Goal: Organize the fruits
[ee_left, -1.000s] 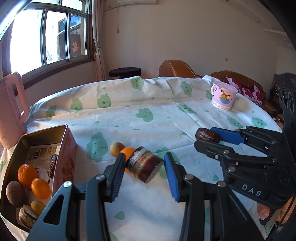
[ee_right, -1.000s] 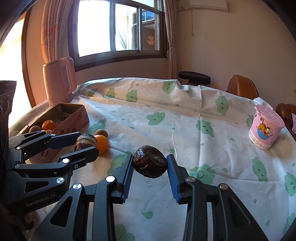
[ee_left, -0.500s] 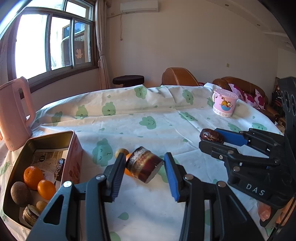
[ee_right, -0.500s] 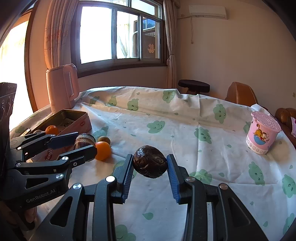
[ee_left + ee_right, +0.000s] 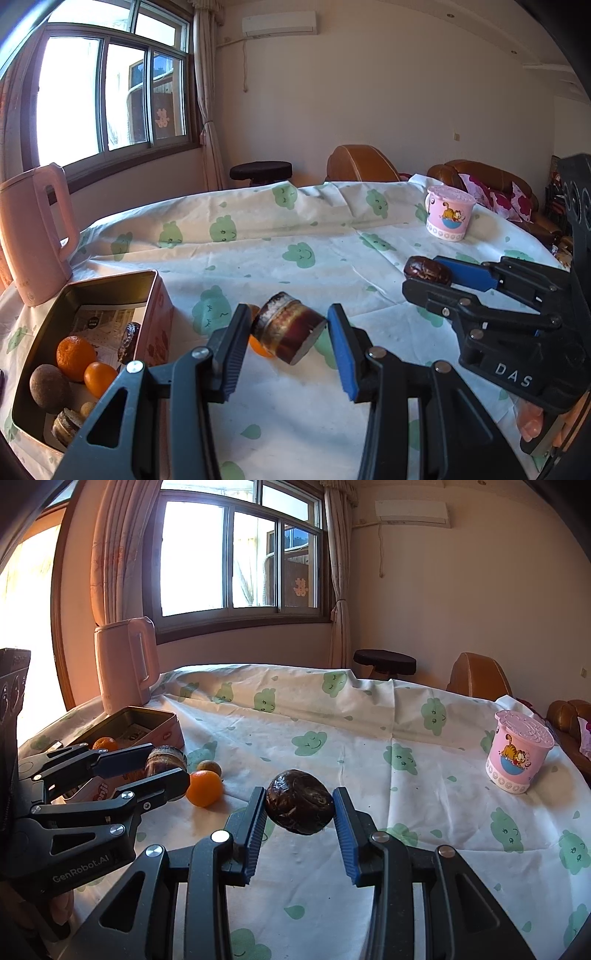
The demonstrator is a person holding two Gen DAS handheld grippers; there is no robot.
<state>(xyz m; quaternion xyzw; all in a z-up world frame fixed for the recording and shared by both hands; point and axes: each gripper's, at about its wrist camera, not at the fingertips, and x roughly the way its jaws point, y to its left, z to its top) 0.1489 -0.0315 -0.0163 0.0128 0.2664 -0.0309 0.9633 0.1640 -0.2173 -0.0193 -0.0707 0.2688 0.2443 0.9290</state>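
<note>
Two grippers each carry a piece of fruit above the table. From the left wrist camera, the left gripper (image 5: 287, 338) has its jaws narrowed onto a brown cut fruit piece (image 5: 289, 333), held clear of the cloud-print tablecloth (image 5: 295, 236) with its flat dark face tilted toward the lower right. An orange (image 5: 258, 345) lies on the cloth just behind it. At the lower left stands the open tin (image 5: 147, 291), holding two oranges, a brown round fruit and other pieces. A pink kettle (image 5: 35, 232) stands behind the tin, and a pink cup (image 5: 448, 213) sits at the far right.

From the right wrist camera, the right gripper (image 5: 300, 814) is clamped on a dark wrinkled fruit (image 5: 300, 806), lifted above the cloth near the table's middle. To its left the other gripper grips its cut piece beside the tin (image 5: 155, 720), with the orange (image 5: 204, 788) and a small brownish fruit (image 5: 209, 767) on the cloth close by
</note>
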